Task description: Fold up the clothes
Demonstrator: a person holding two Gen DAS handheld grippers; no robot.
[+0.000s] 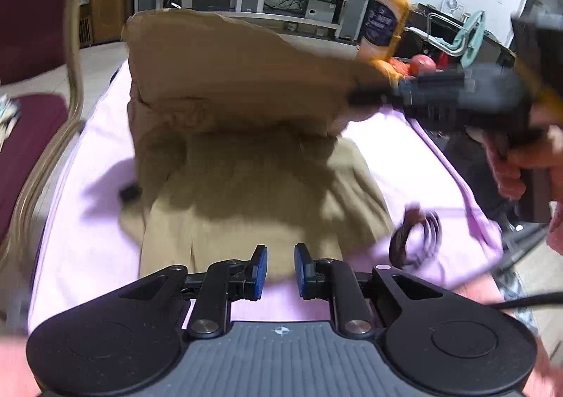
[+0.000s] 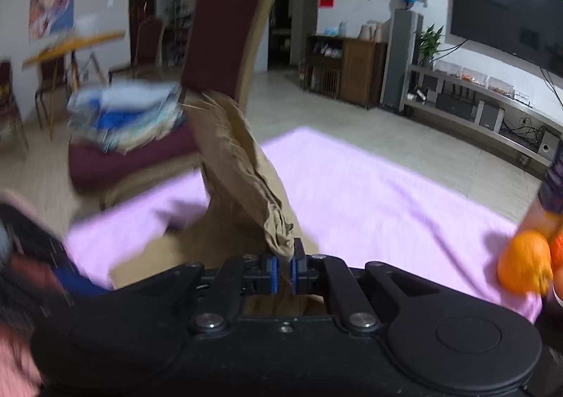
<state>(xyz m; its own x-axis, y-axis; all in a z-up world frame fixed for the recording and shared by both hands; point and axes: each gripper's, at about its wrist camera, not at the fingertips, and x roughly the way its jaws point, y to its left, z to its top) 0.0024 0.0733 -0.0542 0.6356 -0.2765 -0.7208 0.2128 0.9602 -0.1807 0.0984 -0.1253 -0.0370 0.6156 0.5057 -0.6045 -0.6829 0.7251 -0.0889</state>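
- On the table (image 1: 88, 249), which is covered by a pale lilac cloth (image 2: 369, 193), a tan garment (image 1: 246, 186) lies down the middle, its near end reaching almost to the table's near edge.
- The far part of the tan garment is lifted off the cloth and hangs as a broad flap, casting a dark shadow on the part that lies flat.
- The right tool (image 2: 284, 268) has its blue-padded fingers (image 2: 272, 272) pressed together on a bunched edge of the tan garment, which rises from the grip in a creased, tilted column.
- In the left wrist view the right tool (image 1: 355, 98) comes in from the table's right side, gripped by a hand (image 1: 517, 165), and meets the lifted flap at its right corner.
- The left tool (image 1: 280, 265) hovers over the near end of the garment with its fingers apart and nothing between the blue pads (image 1: 261, 268).
- A dark coiled cable (image 1: 415, 238) rests on the cloth near the table's right edge, just beside the flat part of the garment.
- At the table's far right corner stand an orange juice bottle (image 1: 387, 20) and some oranges (image 2: 524, 265).
- Beyond the table's left edge a maroon chair (image 2: 225, 31) carries a blurred stack of blue and white clothes (image 2: 123, 115) on its seat.
- A television (image 2: 506, 13) hangs on the far wall above a long low shelf (image 2: 492, 105).
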